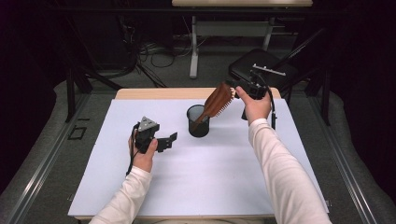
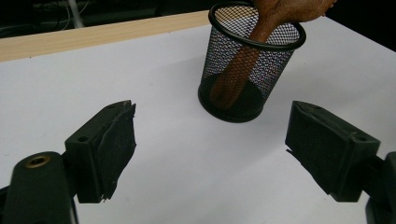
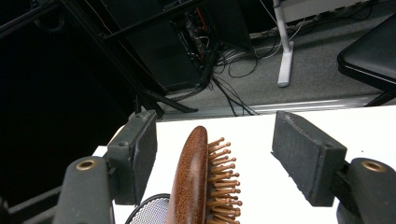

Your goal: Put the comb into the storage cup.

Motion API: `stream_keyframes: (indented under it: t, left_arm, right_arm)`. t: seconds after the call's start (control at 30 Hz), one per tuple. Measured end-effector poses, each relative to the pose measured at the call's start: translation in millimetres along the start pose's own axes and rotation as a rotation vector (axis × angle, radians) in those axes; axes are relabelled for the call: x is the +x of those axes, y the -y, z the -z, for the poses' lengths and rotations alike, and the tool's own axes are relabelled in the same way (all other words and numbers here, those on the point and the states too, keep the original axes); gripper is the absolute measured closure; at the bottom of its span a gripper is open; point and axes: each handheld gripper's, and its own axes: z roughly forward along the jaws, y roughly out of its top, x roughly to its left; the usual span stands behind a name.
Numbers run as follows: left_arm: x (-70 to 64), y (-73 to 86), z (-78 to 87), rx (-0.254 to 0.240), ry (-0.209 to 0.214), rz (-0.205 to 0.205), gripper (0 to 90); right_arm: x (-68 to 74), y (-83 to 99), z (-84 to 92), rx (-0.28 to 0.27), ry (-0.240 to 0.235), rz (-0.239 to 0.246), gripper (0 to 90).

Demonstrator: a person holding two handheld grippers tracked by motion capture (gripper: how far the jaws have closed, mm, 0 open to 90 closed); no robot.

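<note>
A wooden hairbrush (image 1: 217, 102) stands handle-down in a black wire-mesh cup (image 1: 198, 121) near the middle of the white table (image 1: 107, 177). Its paddle-shaped head leans up and out over the rim toward the right gripper (image 1: 232, 87). In the right gripper view the jaws stand apart on either side of the brush head (image 3: 191, 182), and neither pad presses on it: the brush appears released and resting on its own in the cup (image 3: 149, 211). The placing thus looks essentially done; what seems left is for the right hand to draw clear. The left gripper (image 1: 172, 138) hovers just beside the cup on the person's left, its jaws wide apart with nothing between them. The left gripper view shows the handle (image 2: 240, 65) reaching the cup's (image 2: 280, 60) solid round base. The brush is dark reddish-brown, smooth and glossy on its curved back, with rows of round-tipped wooden pins on its face. The cup is a cylinder of fine see-through mesh with a rolled rim. The jaw pads are matte black, and the edges of the left pair look slightly frayed.
</note>
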Motion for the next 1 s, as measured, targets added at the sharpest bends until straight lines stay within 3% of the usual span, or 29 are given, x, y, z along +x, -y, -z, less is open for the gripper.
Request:
stream_keyframes:
  t: [0.2,0.33,0.47,0.6,1.0]
  left_arm:
    - [0.2,0.0,0.1,-0.001,0.0,0.002,15.8]
    - [0.1,-0.1,0.3,-0.002,0.0,0.001,15.8]
    - [0.2,-0.1,0.5,-0.002,0.002,0.003,15.8]
    - [0.2,-0.2,0.6,-0.004,0.002,0.002,15.8]
    - [0.9,-0.2,-0.9,-0.001,0.012,-0.003,15.8]
  right_arm:
    - [0.9,-1.9,1.9,0.0,0.002,0.02,29.9]
    - [1.4,-2.8,2.8,-0.004,0.01,0.061,27.8]
    - [1.7,-4.0,4.6,-0.013,0.009,0.075,22.1]
    - [4.1,-4.8,5.9,-0.007,0.017,0.082,15.3]
    - [15.4,-8.5,7.4,0.042,0.043,0.143,10.1]
